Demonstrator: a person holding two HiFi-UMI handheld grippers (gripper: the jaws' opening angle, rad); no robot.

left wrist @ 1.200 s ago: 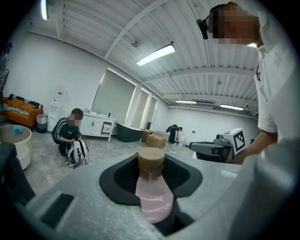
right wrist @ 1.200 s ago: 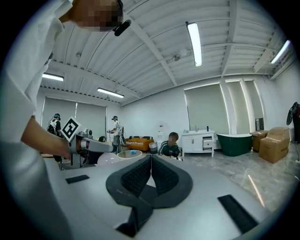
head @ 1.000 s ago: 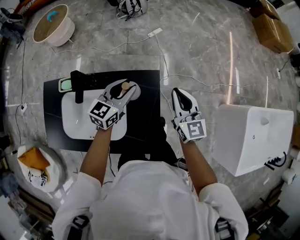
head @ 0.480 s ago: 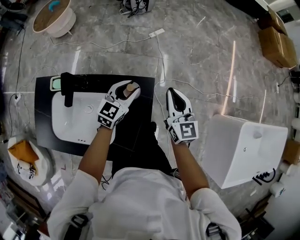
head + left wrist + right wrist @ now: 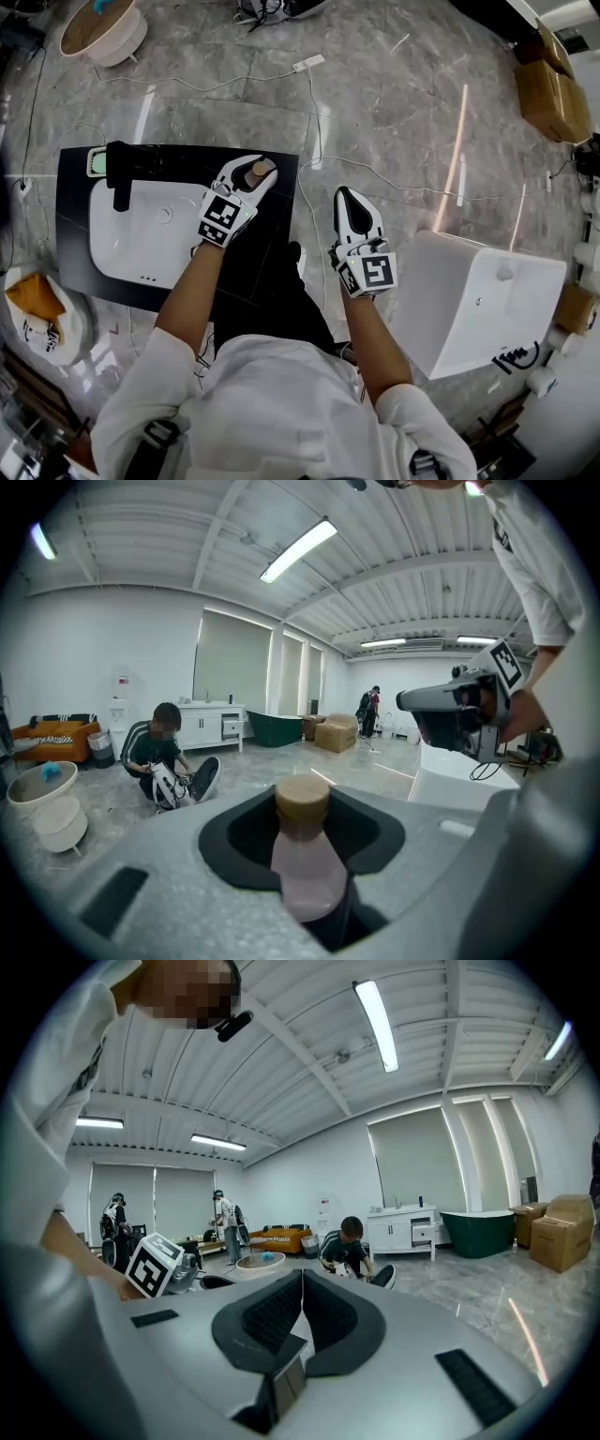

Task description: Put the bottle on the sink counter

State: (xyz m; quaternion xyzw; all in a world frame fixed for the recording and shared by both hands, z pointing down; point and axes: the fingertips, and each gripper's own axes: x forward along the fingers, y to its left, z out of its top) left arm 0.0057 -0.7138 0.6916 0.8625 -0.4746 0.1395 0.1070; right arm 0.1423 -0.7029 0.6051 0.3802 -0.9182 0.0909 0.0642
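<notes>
My left gripper (image 5: 249, 179) grips the bottle (image 5: 305, 860) below its neck, over the counter (image 5: 267, 267) beside the basin (image 5: 131, 246). It looks light, smooth and probably slippery. My right gripper (image 5: 347, 199) is clenched on nothing.

Pink, cork-capped bottle (image 5: 305, 855) upright; over black sink counter (image 5: 270, 267)

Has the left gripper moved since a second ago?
Yes: the left gripper, holding the bottle, moved right, away from the faucet, over the black counter.
</notes>
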